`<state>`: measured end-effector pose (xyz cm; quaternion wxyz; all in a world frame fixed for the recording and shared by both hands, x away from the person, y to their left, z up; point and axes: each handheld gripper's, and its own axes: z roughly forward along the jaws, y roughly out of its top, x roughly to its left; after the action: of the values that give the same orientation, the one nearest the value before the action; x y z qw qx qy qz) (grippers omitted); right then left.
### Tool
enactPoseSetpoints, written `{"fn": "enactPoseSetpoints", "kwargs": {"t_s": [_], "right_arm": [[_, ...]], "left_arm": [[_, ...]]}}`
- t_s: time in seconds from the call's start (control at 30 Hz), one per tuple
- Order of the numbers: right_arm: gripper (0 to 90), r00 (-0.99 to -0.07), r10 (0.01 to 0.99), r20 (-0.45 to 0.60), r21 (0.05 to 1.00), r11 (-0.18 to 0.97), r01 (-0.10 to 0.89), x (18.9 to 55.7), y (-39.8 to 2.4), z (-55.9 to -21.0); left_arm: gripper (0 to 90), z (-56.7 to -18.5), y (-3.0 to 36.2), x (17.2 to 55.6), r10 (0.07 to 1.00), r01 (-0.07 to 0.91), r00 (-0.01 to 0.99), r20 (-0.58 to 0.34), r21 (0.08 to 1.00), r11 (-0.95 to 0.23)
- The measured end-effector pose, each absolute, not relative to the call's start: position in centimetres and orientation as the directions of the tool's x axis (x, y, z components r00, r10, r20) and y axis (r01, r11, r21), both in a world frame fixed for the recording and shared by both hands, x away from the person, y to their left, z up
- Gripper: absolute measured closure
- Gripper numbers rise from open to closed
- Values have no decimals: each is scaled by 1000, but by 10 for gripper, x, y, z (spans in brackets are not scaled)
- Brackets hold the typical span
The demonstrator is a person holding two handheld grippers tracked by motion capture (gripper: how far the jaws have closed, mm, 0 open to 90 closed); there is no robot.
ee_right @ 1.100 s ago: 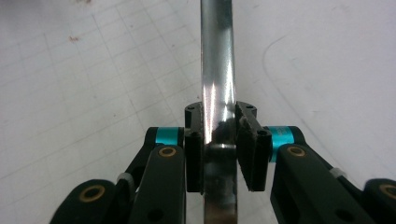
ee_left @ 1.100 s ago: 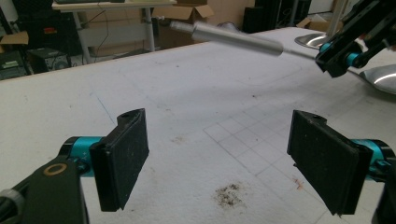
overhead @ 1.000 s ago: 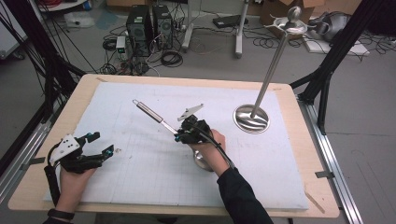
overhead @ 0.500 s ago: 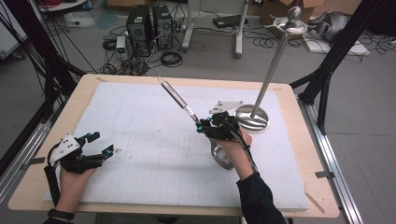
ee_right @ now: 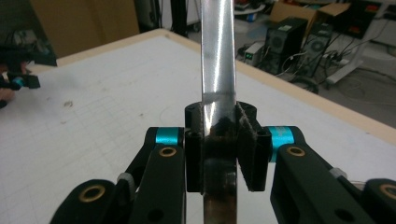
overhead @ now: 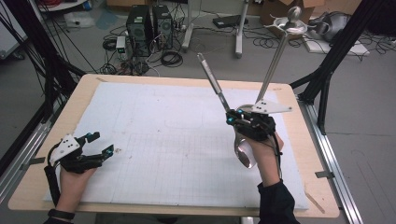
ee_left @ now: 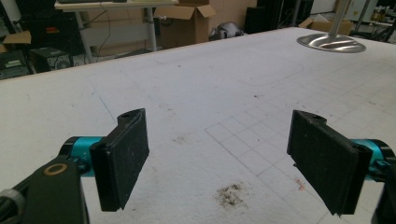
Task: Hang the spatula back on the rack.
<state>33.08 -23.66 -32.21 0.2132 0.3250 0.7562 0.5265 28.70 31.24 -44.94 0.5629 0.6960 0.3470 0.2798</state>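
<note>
Item: steel ladle point(overhead: 223, 100), clamped by its handle between the fingers point(ee_right: 247, 140) of the right gripper point(overhead: 245, 122), bowl hanging below the hand, handle angled up and away above the desk point(overhead: 299, 186). Beside it: utensil stand point(overhead: 275, 60), round base on the white mat point(overhead: 163, 135), top ring bare, nothing hung. Left gripper point(overhead: 95, 149): fingers wide, empty, resting near the desk's front left corner. Handling advice: keep the grip firm, raise the handle end level with the ring, approach slowly to avoid knocking the pole.

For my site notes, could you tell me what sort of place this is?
Most likely a robotics lab or workshop: a gridded work table, computer towers amid tangled cables on the floor, and cardboard boxes behind.
</note>
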Motion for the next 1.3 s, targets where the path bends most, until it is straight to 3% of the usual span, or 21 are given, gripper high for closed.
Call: {"fn": "enactPoseSetpoints", "kwargs": {"t_s": [0.7, 1.3], "right_arm": [[749, -552, 834, 27, 995, 33, 99, 284, -339, -306], [749, -465, 878, 115, 993, -93, 70, 270, -389, -316]], "left_arm": [[209, -449, 312, 287, 800, 170, 600, -1, 977, -126], [210, -449, 311, 287, 799, 170, 601, 6, 976, -135]]}}
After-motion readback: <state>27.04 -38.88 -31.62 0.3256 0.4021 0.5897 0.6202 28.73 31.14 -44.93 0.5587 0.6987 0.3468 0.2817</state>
